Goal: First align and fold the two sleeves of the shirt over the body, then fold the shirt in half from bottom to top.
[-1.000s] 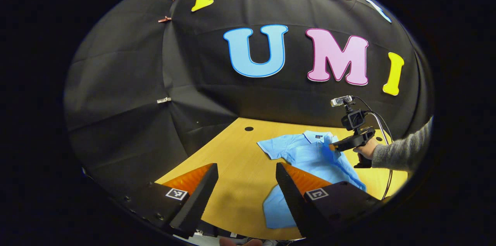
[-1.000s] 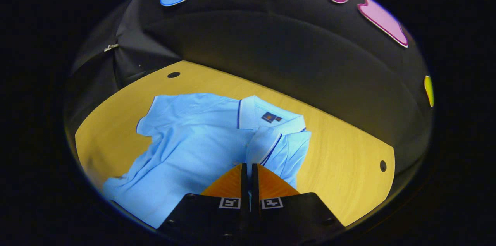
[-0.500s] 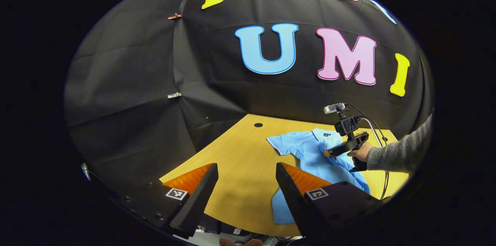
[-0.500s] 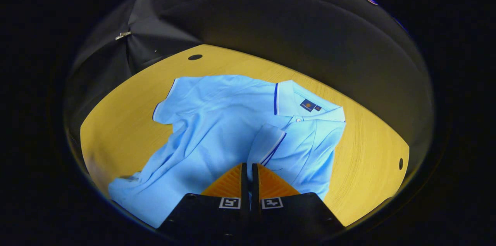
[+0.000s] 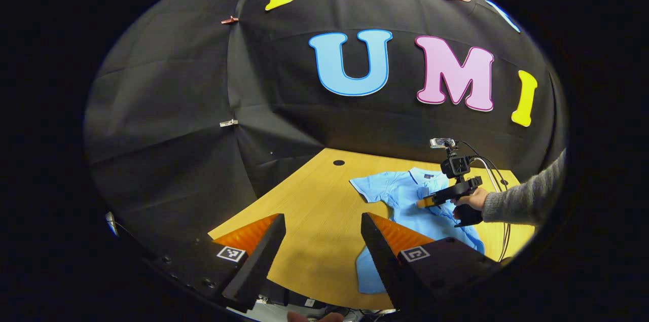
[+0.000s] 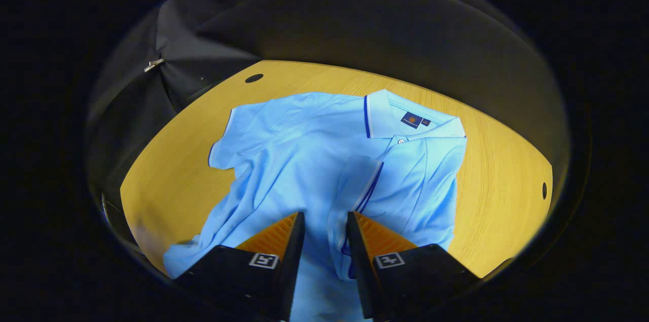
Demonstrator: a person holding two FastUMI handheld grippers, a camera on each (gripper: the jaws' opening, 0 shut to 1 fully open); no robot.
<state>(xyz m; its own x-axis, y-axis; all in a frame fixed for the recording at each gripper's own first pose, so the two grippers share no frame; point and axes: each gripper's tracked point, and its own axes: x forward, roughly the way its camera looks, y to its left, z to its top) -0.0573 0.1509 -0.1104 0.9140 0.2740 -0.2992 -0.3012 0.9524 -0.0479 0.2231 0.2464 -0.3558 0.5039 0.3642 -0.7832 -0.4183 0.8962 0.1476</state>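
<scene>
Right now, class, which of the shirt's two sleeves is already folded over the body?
The sleeve just ahead of the right gripper, its striped cuff lying on the chest below the collar. The other sleeve is spread out flat on the table.

1. Shirt [image 6: 304, 159]: a small dark tag [image 6: 411, 119] is sewn inside the collar, with a smaller tag touching its right side; print too small to read.
2. Each gripper body carries square black-and-white coded markers [image 6: 262, 260] behind the jaws; patterns only, no letters or numbers.
</scene>
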